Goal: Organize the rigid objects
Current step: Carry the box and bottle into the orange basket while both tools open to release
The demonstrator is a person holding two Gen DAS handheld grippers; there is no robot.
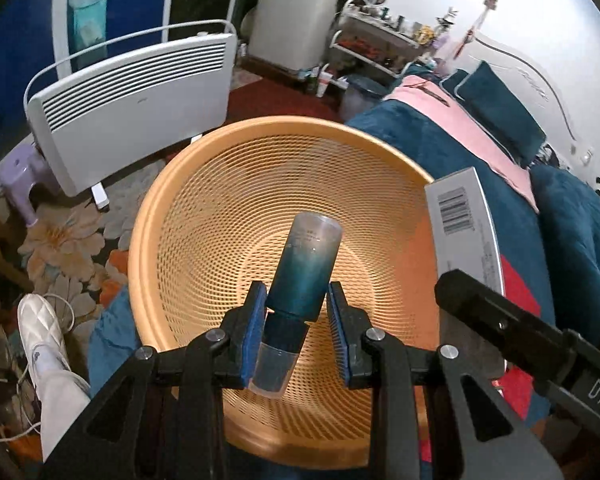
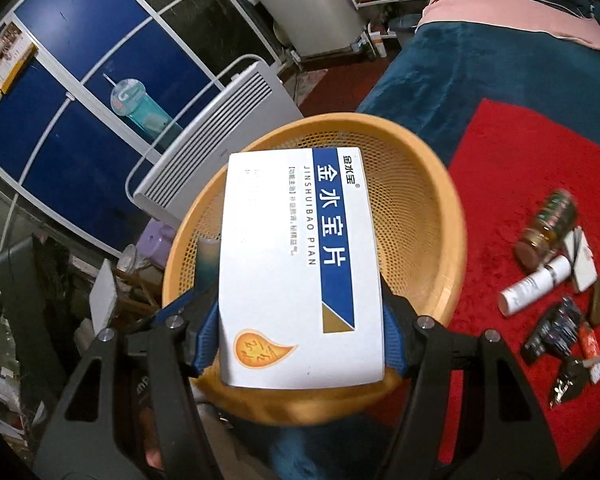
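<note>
A cluttered bedroom: a white panel heater (image 1: 132, 108) stands at upper left of the left wrist view, a teal-blanketed bed (image 1: 440, 136) at right. Centre frame, the left gripper (image 1: 296, 332) is clenched on a teal bottle (image 1: 300, 276) near its neck, clear cap towards the camera, long axis pointing away and up the frame. It hangs directly over the empty orange mesh basket (image 1: 172, 216), so release looks like the only move left. The white box (image 1: 460, 220) enters at right, cut off by the other tool.

In the right wrist view, the right gripper (image 2: 300, 344) grasps that medicine box (image 2: 296, 268) by its long edges, over the same basket (image 2: 432, 216); the box hides most of the bowl. At right, on a red cloth (image 2: 520, 160), a jar (image 2: 548, 224), a white tube (image 2: 532, 284) and blurred small packets wait.
</note>
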